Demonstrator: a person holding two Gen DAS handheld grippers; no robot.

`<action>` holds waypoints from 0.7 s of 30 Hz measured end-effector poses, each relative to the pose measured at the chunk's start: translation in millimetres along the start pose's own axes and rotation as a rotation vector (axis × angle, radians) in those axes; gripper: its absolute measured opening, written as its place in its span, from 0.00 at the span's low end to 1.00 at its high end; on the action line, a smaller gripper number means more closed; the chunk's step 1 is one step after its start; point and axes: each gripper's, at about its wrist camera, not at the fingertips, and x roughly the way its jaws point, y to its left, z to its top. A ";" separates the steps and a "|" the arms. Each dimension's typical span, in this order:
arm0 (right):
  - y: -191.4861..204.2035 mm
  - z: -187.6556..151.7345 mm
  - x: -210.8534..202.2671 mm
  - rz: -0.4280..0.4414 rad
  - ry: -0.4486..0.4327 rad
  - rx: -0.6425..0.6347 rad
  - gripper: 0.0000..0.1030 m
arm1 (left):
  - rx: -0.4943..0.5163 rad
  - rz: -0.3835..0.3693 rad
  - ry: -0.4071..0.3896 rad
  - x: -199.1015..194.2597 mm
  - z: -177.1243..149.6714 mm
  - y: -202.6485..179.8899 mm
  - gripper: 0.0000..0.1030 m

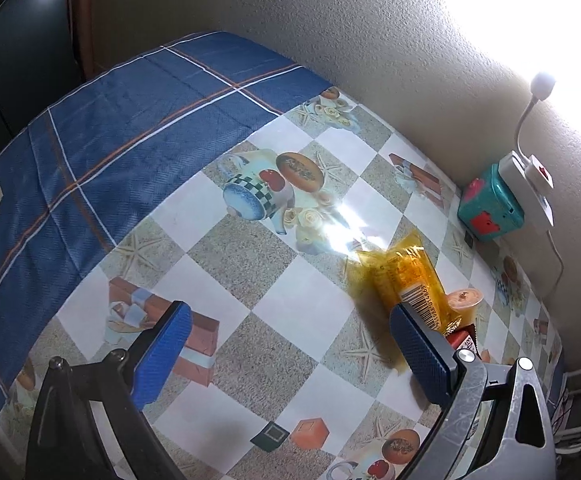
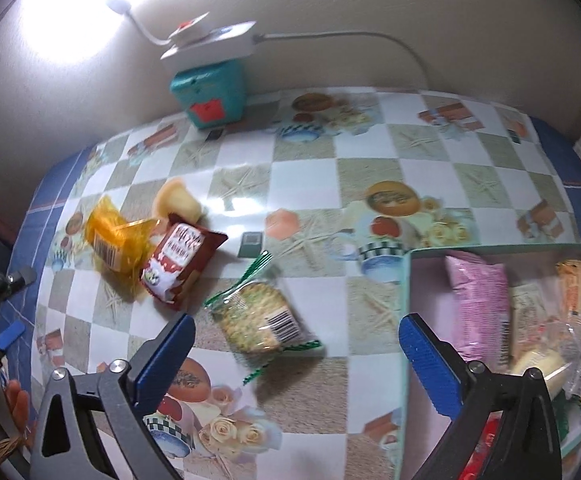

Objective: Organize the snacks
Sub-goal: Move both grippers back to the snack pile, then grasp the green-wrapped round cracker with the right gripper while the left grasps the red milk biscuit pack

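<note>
In the right wrist view, a clear green-edged cracker packet (image 2: 262, 320) lies on the table between the spread fingers of my right gripper (image 2: 296, 344), which is open, its pads off the packet. Further left lie a red packet (image 2: 178, 264), a yellow-orange packet (image 2: 108, 240) and a pale jelly cup (image 2: 176, 204). A teal box (image 2: 408, 300) at the right holds a pink packet (image 2: 482, 308) and other snacks. My left gripper (image 1: 294, 344) is open over bare tablecloth. The yellow-orange packet (image 1: 402, 280) lies just beyond its right finger, which partly hides the red packet (image 1: 464, 340).
A small teal container (image 2: 210, 92) with a white power strip (image 2: 210, 40) and lamp on top stands against the wall. A checkered tablecloth (image 1: 250, 248) covers the table over a blue cloth (image 1: 130, 120). A person's hand (image 2: 14, 400) shows at the left edge.
</note>
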 end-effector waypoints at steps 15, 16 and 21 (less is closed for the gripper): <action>10.5 -2.1 43.6 0.003 0.058 -0.033 1.00 | 0.120 -0.061 0.042 20.7 -16.6 -54.9 0.96; 9.6 -1.9 46.4 0.001 0.060 -0.032 1.00 | 0.129 -0.072 0.042 21.9 -18.7 -59.2 0.96; 7.3 -2.5 55.7 -0.009 0.072 -0.039 1.00 | 0.195 -0.129 0.051 26.6 -31.3 -85.5 0.96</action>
